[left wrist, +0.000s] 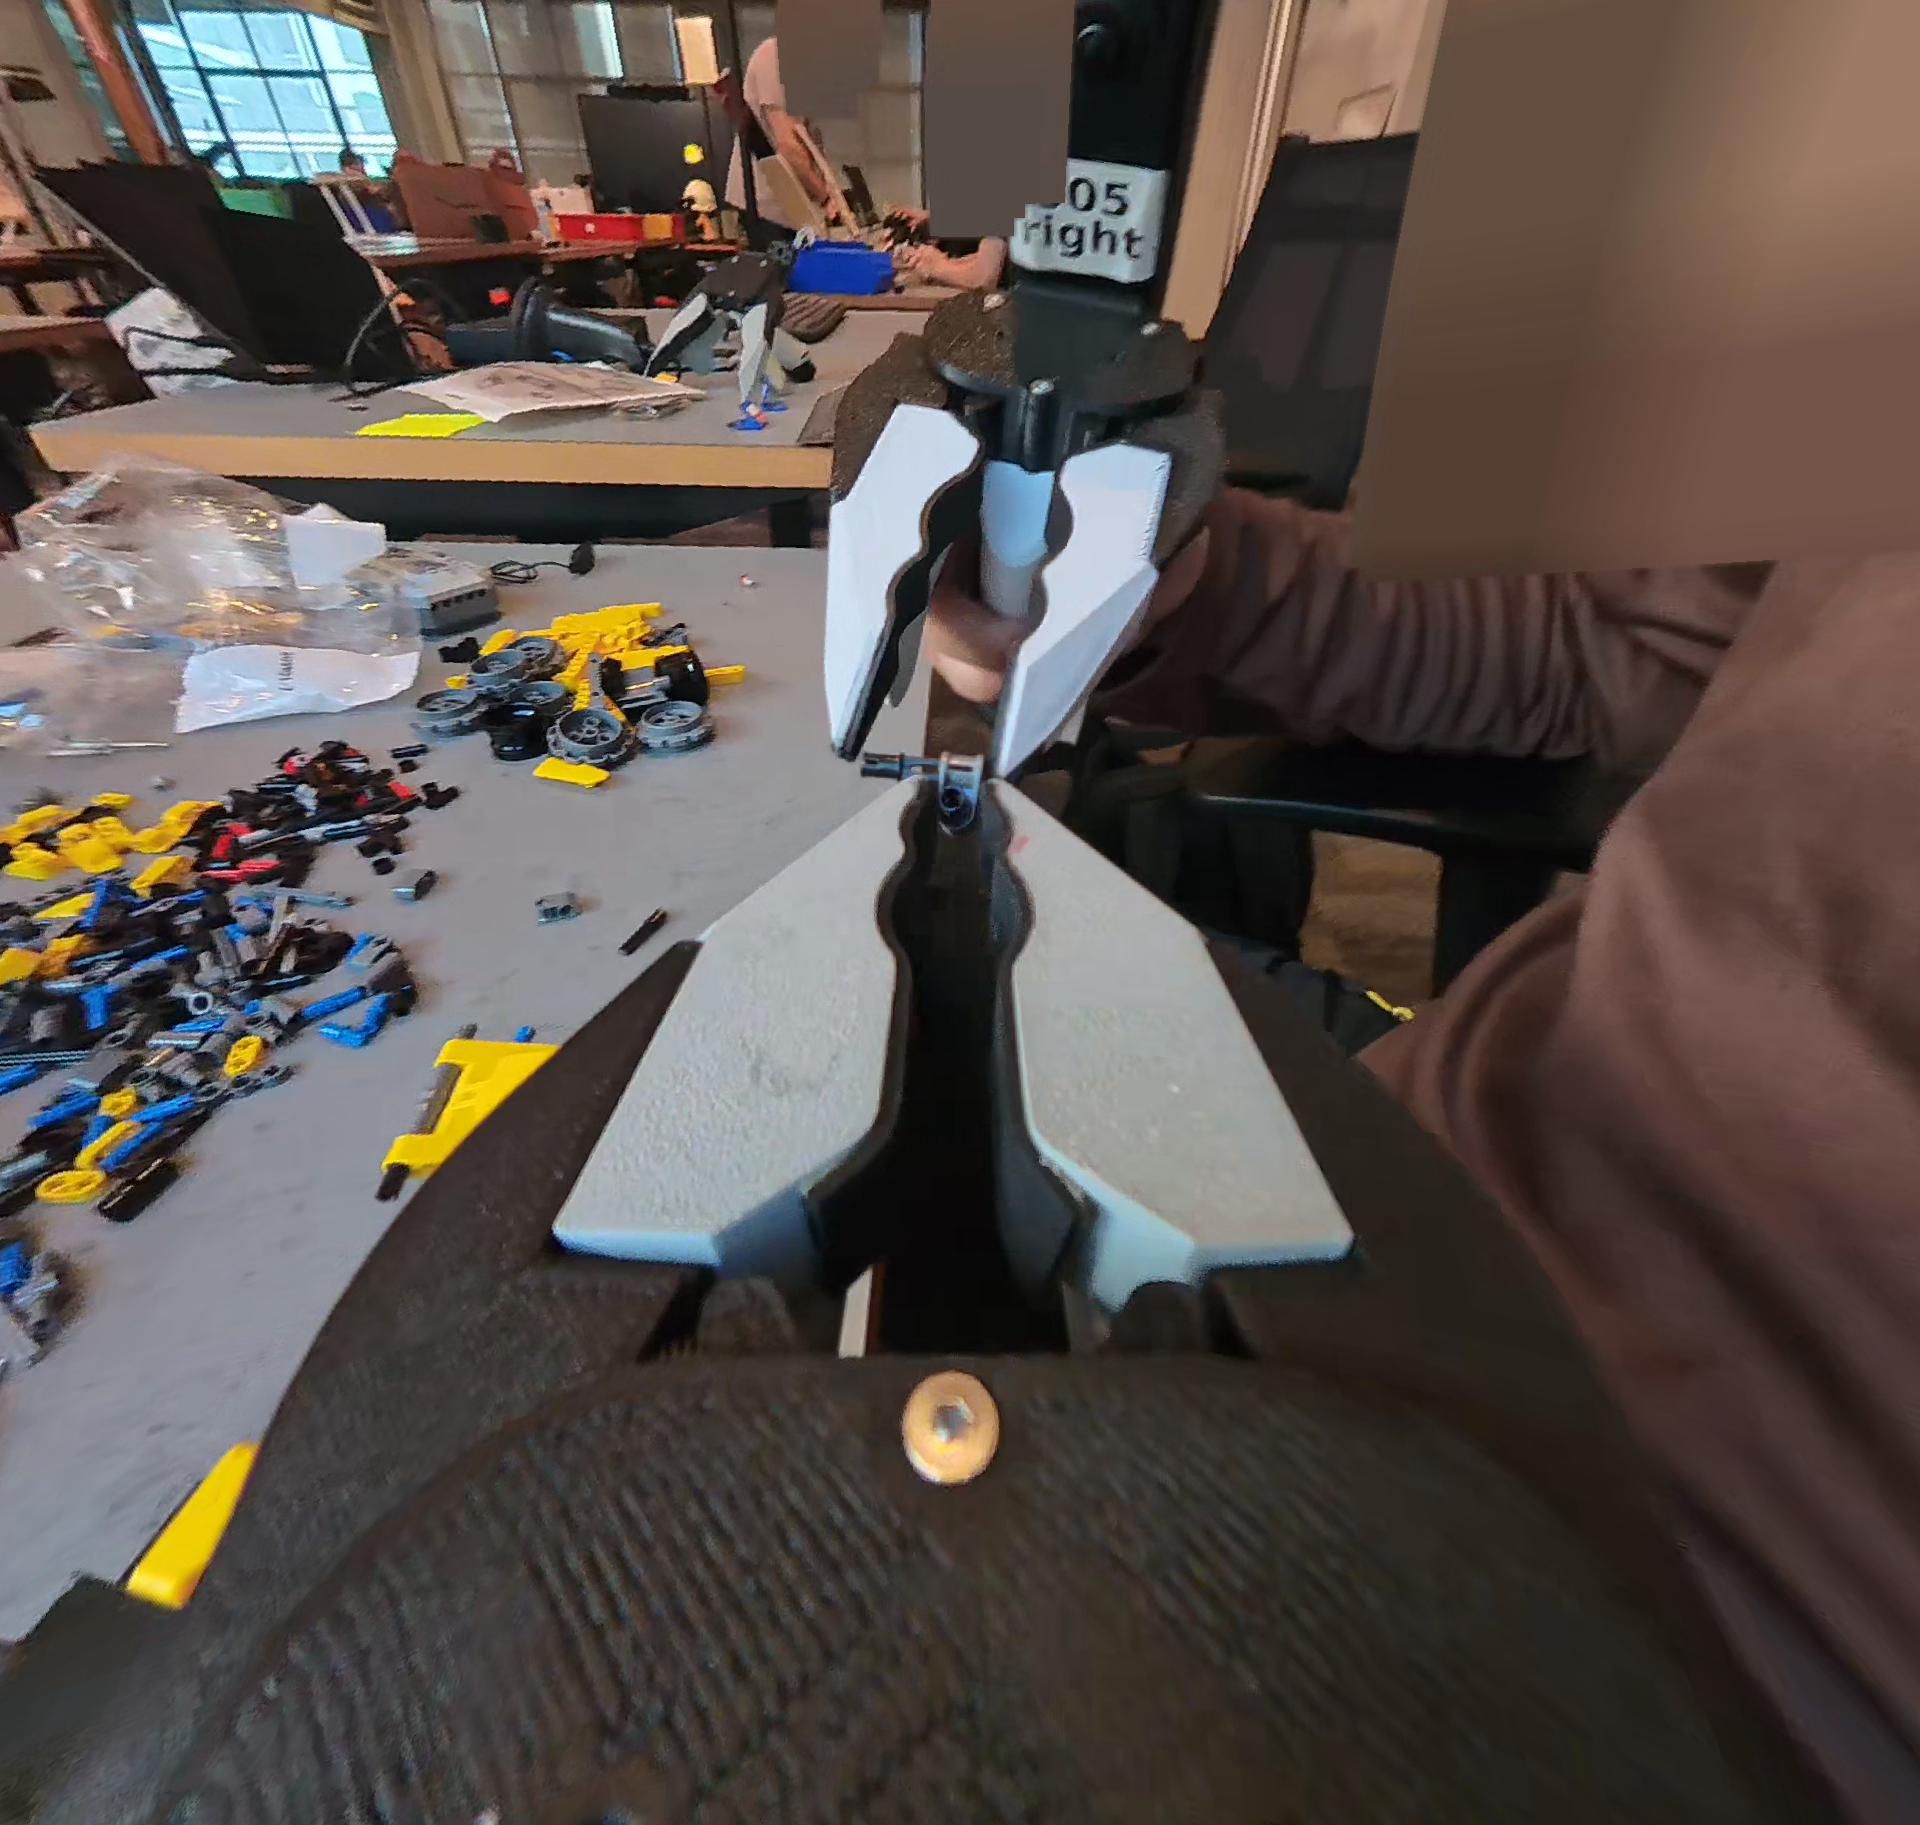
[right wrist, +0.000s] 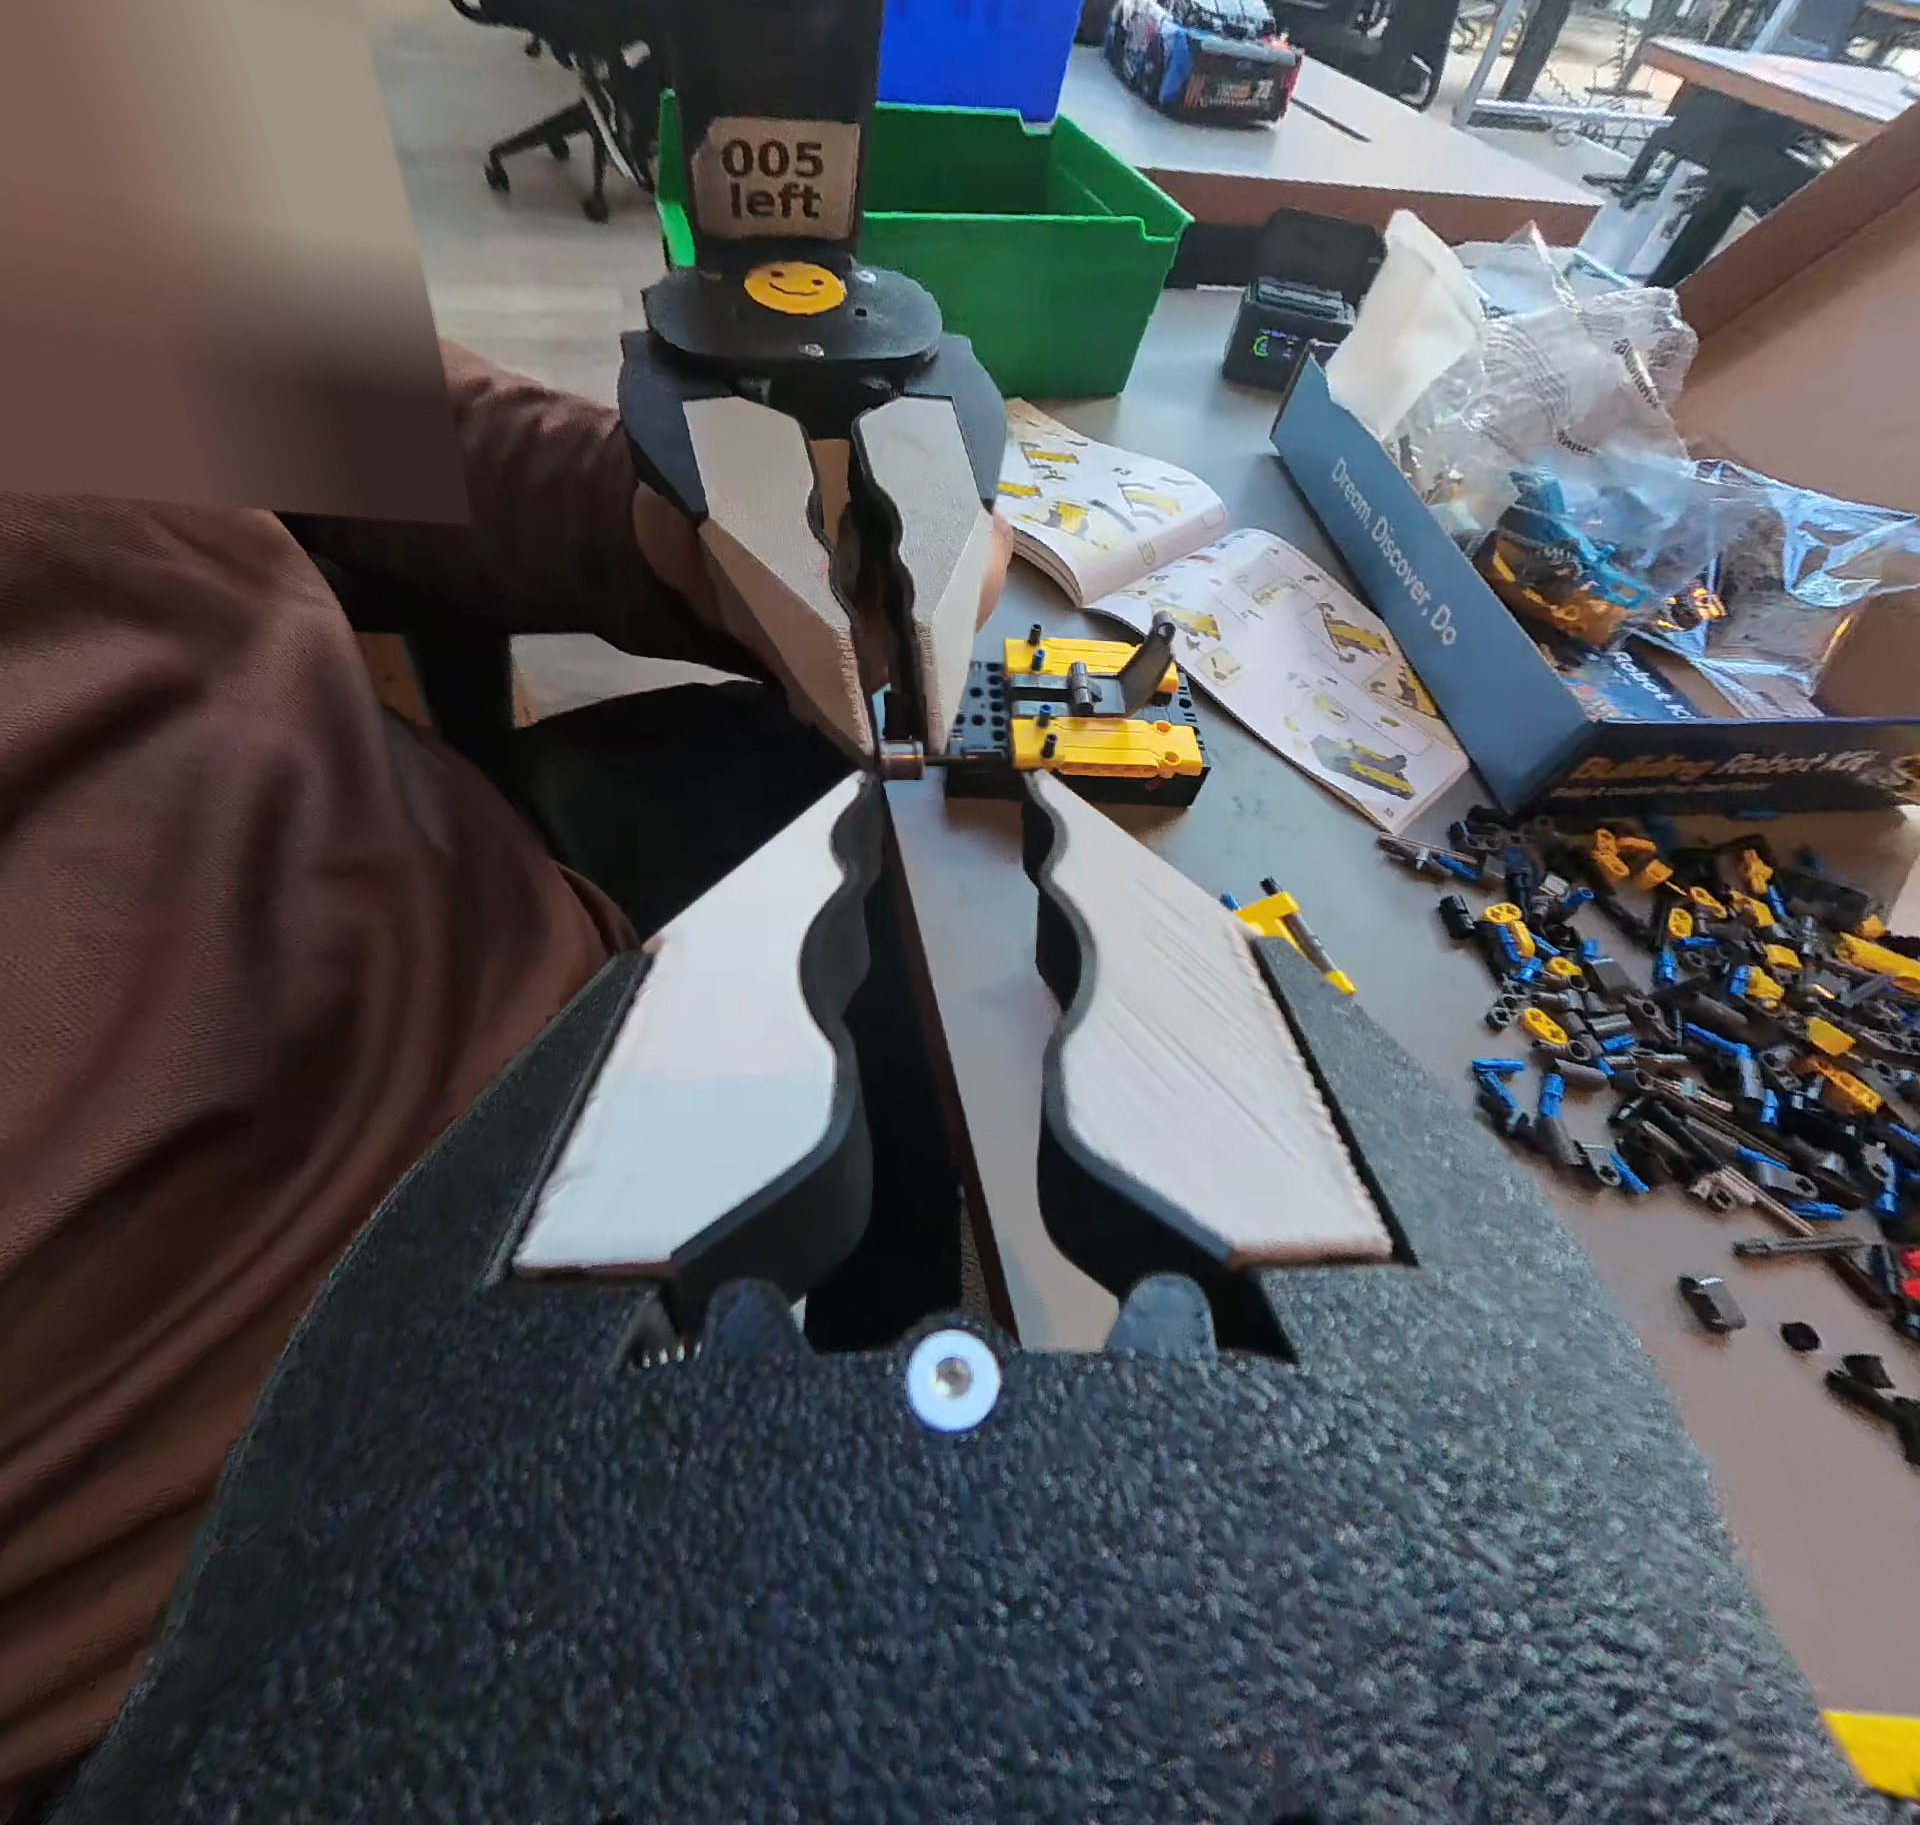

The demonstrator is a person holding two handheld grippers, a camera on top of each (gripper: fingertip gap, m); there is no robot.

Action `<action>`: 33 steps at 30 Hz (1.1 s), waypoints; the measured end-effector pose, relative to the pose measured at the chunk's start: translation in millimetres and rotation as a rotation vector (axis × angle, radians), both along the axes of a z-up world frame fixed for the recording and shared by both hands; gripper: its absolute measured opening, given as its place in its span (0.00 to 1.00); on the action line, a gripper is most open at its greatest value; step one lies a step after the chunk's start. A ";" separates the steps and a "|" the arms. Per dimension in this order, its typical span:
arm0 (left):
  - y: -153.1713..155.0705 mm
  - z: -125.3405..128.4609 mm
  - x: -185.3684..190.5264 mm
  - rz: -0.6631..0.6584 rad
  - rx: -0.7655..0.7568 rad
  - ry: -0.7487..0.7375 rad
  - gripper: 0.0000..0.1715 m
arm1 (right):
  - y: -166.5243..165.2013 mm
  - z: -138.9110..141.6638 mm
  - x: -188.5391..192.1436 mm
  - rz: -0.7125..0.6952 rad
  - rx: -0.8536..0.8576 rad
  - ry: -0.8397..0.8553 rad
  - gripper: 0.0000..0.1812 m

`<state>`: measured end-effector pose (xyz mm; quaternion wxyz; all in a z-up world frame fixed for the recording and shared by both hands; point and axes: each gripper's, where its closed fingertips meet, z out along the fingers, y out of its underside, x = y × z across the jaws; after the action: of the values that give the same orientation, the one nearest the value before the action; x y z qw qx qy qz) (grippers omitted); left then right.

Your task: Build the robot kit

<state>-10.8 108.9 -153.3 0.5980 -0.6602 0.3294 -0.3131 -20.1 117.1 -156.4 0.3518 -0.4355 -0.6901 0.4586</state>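
Observation:
My left gripper (left wrist: 954,790) is shut on a small grey connector (left wrist: 962,769) with a thin black pin (left wrist: 891,763) sticking out sideways. It holds the piece in the air near the table's edge. My right gripper (right wrist: 948,783) faces it tip to tip and is open, with its fingertips on either side of the piece. The right wrist view shows the left gripper (right wrist: 906,745) pinching the connector (right wrist: 900,759). The left wrist view shows the right gripper (left wrist: 927,759) with its jaws apart. A yellow and black brick assembly (right wrist: 1081,726) lies on the table just behind the piece.
Loose building parts lie in piles (left wrist: 187,944) (right wrist: 1683,1027), with grey wheels (left wrist: 561,700) and plastic bags (left wrist: 156,570). An open instruction booklet (right wrist: 1257,632), a blue box (right wrist: 1455,632) and a green bin (right wrist: 1018,248) stand farther back. A person's brown sleeve (left wrist: 1714,1048) fills the right side. Left and right tips are no more than a few centimetres apart.

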 end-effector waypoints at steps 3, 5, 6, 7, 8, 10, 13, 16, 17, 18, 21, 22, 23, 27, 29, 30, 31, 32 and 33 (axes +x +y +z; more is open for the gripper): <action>-1.1 1.9 0.6 -0.013 -0.007 -0.026 0.03 | -4.2 4.2 3.5 0.033 -0.054 0.024 0.11; -2.5 3.9 2.4 -0.031 -0.019 -0.055 0.03 | -4.0 4.5 4.6 0.035 -0.065 0.029 0.11; -3.2 4.9 3.5 -0.042 -0.027 -0.073 0.03 | -2.7 4.1 4.5 0.029 -0.070 0.028 0.11; -3.5 5.5 4.4 -0.049 -0.032 -0.086 0.03 | -2.2 4.4 4.8 0.030 -0.079 0.029 0.12; -3.7 5.9 4.9 -0.054 -0.034 -0.096 0.03 | -2.9 4.9 5.4 0.035 -0.090 0.031 0.12; -3.6 6.6 5.5 -0.059 -0.043 -0.114 0.03 | -4.2 5.3 6.2 0.045 -0.105 0.033 0.11; -3.2 5.5 6.4 -0.060 -0.049 -0.120 0.03 | -6.7 7.0 6.2 0.060 -0.132 0.041 0.12; -3.7 5.5 8.1 -0.071 -0.059 -0.140 0.03 | -6.8 4.6 5.3 0.067 -0.153 0.033 0.12; -3.8 5.7 8.0 -0.073 -0.059 -0.148 0.03 | -7.1 4.5 5.4 0.070 -0.164 0.035 0.12; -3.7 6.0 7.8 -0.073 -0.060 -0.153 0.03 | -7.1 3.7 5.4 0.072 -0.171 0.033 0.12; -3.0 7.3 6.2 -0.070 -0.063 -0.167 0.03 | -8.2 1.4 5.4 0.077 -0.164 0.032 0.11; -2.6 7.2 5.8 -0.068 -0.065 -0.167 0.03 | -8.0 2.3 5.1 0.074 -0.156 0.041 0.09; -2.4 7.7 5.4 -0.067 -0.068 -0.173 0.03 | -7.5 2.7 4.5 0.069 -0.150 0.045 0.08; -2.0 9.2 4.0 -0.069 -0.086 -0.197 0.03 | -8.4 4.4 4.4 0.075 -0.187 0.036 0.12; -1.5 8.3 4.1 -0.069 -0.094 -0.198 0.03 | -7.2 3.7 4.1 0.069 -0.187 0.033 0.12; -1.4 7.8 4.4 -0.068 -0.095 -0.196 0.03 | -6.4 3.1 3.9 0.064 -0.183 0.032 0.12; -1.4 7.6 4.5 -0.067 -0.096 -0.195 0.03 | -6.6 3.3 3.8 0.064 -0.182 0.032 0.12; -1.6 8.1 4.5 -0.068 -0.096 -0.198 0.03 | -6.8 3.8 3.9 0.064 -0.183 0.034 0.12; -1.6 8.3 4.5 -0.069 -0.100 -0.201 0.03 | -6.6 3.9 3.7 0.063 -0.182 0.035 0.12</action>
<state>-6.4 107.3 -145.0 0.5833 -0.6427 0.2744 -0.4140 -16.4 110.4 -152.5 0.3081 -0.4356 -0.6529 0.5377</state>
